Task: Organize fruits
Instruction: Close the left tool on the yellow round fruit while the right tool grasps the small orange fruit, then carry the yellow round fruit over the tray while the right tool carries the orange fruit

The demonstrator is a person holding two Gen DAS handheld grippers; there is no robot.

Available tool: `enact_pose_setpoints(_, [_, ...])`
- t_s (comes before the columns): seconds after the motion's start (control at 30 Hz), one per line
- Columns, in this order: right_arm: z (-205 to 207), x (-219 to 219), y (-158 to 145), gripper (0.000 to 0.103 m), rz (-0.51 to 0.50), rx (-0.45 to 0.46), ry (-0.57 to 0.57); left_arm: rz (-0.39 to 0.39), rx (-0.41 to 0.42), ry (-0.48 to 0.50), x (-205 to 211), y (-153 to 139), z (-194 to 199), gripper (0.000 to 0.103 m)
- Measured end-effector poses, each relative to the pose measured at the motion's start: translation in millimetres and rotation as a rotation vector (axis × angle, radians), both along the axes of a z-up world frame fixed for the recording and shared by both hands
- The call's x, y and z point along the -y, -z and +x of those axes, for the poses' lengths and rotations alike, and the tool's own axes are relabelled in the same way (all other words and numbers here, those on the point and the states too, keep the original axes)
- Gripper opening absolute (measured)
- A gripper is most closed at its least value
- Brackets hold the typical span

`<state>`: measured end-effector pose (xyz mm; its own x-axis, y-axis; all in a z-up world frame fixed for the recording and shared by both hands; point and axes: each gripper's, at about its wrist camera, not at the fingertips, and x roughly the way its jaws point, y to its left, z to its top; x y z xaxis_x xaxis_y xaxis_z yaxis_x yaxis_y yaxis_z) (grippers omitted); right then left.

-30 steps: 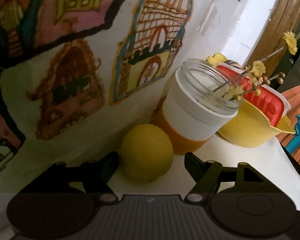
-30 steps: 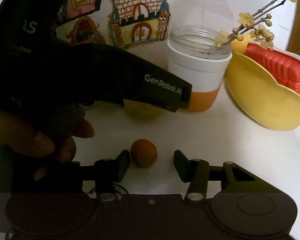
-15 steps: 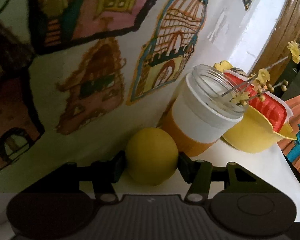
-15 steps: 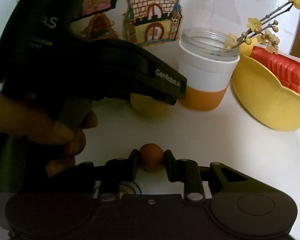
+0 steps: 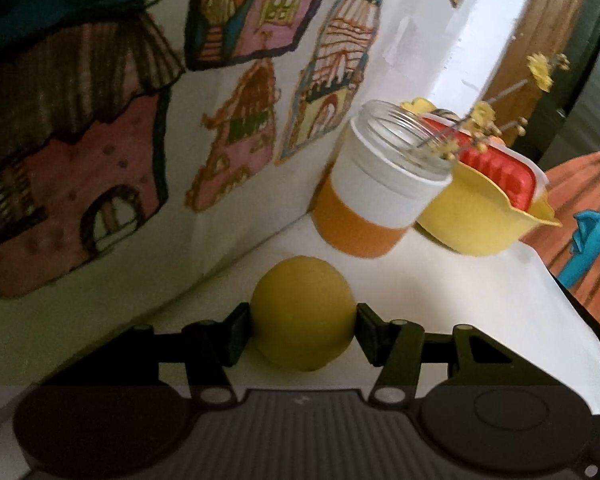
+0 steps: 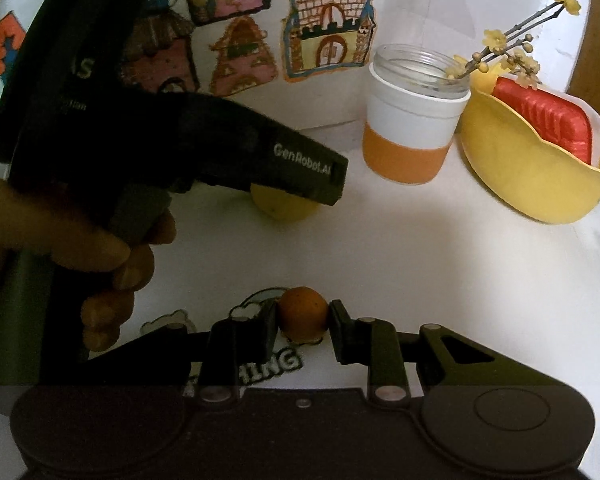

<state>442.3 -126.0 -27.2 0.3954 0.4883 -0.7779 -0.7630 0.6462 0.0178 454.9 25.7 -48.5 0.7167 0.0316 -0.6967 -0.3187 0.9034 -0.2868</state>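
Both fruits now sit lifted off the bench (image 6: 420,264): your left tool (image 5: 303,320) squeezes the lemon (image 5: 303,312), and your right tool (image 6: 303,318) squeezes the small orange (image 6: 303,314) near the yellow bowl (image 6: 512,176).

White table (image 6: 420,264), w/ jar (image 6: 412,128), yellow bowl (image 6: 516,172), lemon (image 5: 303,312)

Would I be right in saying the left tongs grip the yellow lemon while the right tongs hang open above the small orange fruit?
Not quite: the right tongs are shut on the small orange fruit, as the right wrist view shows. The left tongs do grip the yellow lemon.
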Motion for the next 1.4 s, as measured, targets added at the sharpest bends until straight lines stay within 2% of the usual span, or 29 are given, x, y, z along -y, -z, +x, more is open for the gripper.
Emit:
enact_pose_setpoints(0.33, [-40.1,14.2,-12.9,0.029,0.013,-0.002,0.019,0.003,0.012,0.037,11.3,-11.1,-35.8,0.060])
enact_pose_setpoints(0.73, [-62.1,31.9,-23.7,0.029,0.056,0.020,0.083,0.017,0.027,0.104,13.8,-21.1,-82.3,0.060])
enact_pose_setpoints(0.9, [-70.6,44.6,-28.2,0.029,0.084,0.027,0.118,-0.015,0.018,0.135,18.2,-23.9,-95.6,0.060])
enact_pose_setpoints(1.27, [-104.1,85.6,-48.6,0.029,0.127,0.087,0.197,0.022,0.091,0.219,39.7,-40.7,-131.0,0.060])
enact_pose_setpoints(1.4, [-118.0,101.5,-53.7,0.029,0.151,0.102,0.238,0.010,0.122,0.253,48.1,-45.8,-144.3,0.060])
